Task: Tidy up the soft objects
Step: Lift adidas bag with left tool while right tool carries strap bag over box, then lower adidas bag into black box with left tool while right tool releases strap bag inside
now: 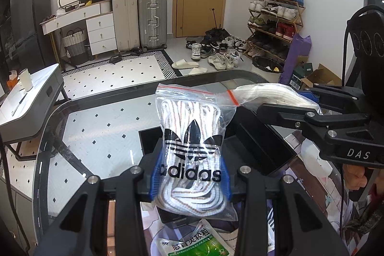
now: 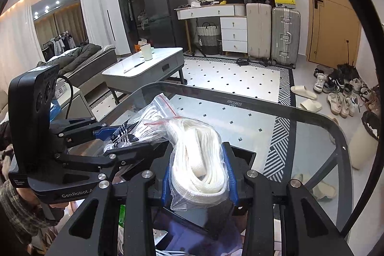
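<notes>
My left gripper [image 1: 190, 180] is shut on a clear zip bag of white striped laces with a black adidas logo [image 1: 192, 148], held upright above the glass table. My right gripper [image 2: 199, 180] is shut on a second clear zip bag of plain white laces [image 2: 200, 155]. In the left wrist view the right gripper [image 1: 309, 101] comes in from the right with its bag [image 1: 264, 94] lying sideways, red zip edge touching the adidas bag's top. In the right wrist view the left gripper [image 2: 115, 136] holds the adidas bag [image 2: 129, 133] at the left. A black open box [image 1: 259, 143] sits below both bags.
The glass table [image 1: 96, 126] has a dark rounded rim. A green-and-white medicine packet [image 1: 194, 244] lies on a printed mat near me. Beyond the table are a grey side table [image 2: 148, 68], suitcases [image 1: 139, 20], a shoe rack [image 1: 273, 16] and loose shoes on the floor.
</notes>
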